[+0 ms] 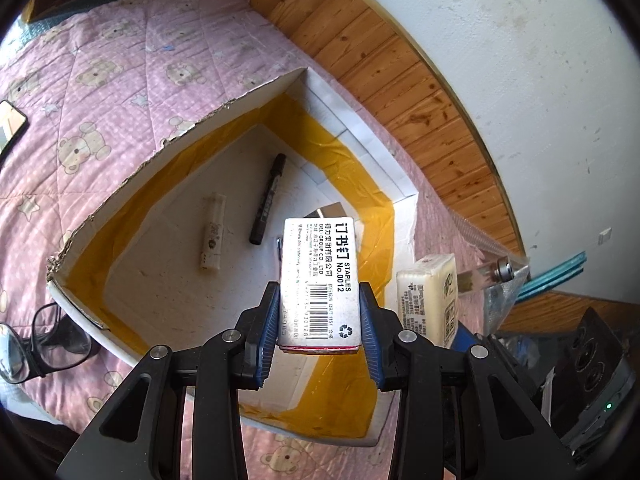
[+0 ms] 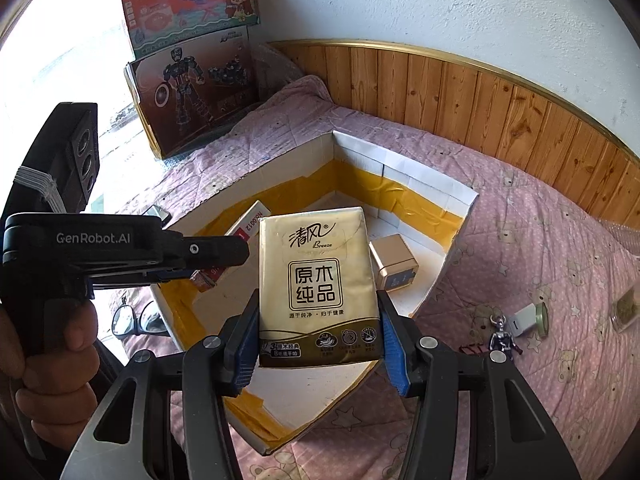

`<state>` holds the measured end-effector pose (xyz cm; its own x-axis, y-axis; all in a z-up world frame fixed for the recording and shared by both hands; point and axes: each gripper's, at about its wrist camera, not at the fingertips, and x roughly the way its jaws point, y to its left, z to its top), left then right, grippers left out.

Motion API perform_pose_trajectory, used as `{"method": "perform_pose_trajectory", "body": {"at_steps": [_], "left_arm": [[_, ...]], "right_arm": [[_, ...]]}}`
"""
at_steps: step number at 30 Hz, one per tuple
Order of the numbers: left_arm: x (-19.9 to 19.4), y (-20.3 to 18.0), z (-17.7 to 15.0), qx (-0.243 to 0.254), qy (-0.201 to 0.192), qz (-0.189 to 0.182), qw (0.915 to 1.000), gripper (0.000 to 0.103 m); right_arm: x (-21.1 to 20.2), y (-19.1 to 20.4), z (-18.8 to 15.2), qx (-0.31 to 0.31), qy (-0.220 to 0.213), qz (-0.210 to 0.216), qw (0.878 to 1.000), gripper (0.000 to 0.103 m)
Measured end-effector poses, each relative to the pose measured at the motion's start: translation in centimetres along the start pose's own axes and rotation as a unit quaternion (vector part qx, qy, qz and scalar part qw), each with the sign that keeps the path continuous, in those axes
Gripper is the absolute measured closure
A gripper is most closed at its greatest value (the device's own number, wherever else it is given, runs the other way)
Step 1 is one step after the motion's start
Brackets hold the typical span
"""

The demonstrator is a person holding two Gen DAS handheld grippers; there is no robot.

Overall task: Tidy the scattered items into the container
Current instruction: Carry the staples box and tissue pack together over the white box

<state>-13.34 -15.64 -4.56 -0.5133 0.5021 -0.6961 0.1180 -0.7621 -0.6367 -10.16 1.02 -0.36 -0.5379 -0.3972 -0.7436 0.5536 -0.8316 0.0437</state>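
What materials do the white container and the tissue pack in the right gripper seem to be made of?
The container looks like white foam board or cardboard, matte: its rim is ragged and torn, and yellow tape lines its inner walls. The tissue pack in the right gripper seems wrapped in glossy golden plastic film, as reflections show.

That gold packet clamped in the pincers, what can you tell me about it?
The tissue pack is a soft, rectangular packet in shiny gold wrap, printed with Chinese characters, the word "Breeze", a framed square emblem and a darker band of small icons along its lower edge. The right gripper is shut on it, blue pads pressing its two long sides near that lower end. It is held face-up above the open cardboard box, touching nothing else. In the left wrist view its pale printed side shows.
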Motion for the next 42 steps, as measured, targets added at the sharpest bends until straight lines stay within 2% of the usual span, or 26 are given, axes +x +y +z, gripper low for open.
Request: {"method": "perform_pose_trajectory", "body": {"at_steps": [6,12,20,24,32,42], "left_arm": [[1.3,-0.3,-0.3,0.012,0.015,0.030,0.9994,0.064],[2.3,-0.8,-0.4,0.031,0.017,0.063,0.9973,0.064],[3.6,-1.5,-0.6,0.063,0.015,0.113,0.9915,0.064],[4.3,-1.7,-0.7,0.072,0.019,0.126,0.9891,0.064],[4.7,-1.9,-0.9,0.080,0.025,0.144,0.9860,0.064],[4.5,-1.6,-0.8,0.062,0.035,0.134,0.9884,0.063]], "right_arm": [[1.3,0.0,0.3,-0.026,0.023,-0.003,0.999,0.049],[2.5,0.4,0.5,-0.080,0.051,-0.001,0.996,0.049],[3.8,1.4,0.3,-0.165,0.098,-0.009,0.981,0.049],[4.6,1.7,-0.1,-0.200,0.121,-0.019,0.972,0.050],[5.9,1.5,-0.8,-0.213,0.152,-0.015,0.965,0.050],[5.3,1.0,-0.7,-0.185,0.154,-0.003,0.971,0.049]]}}
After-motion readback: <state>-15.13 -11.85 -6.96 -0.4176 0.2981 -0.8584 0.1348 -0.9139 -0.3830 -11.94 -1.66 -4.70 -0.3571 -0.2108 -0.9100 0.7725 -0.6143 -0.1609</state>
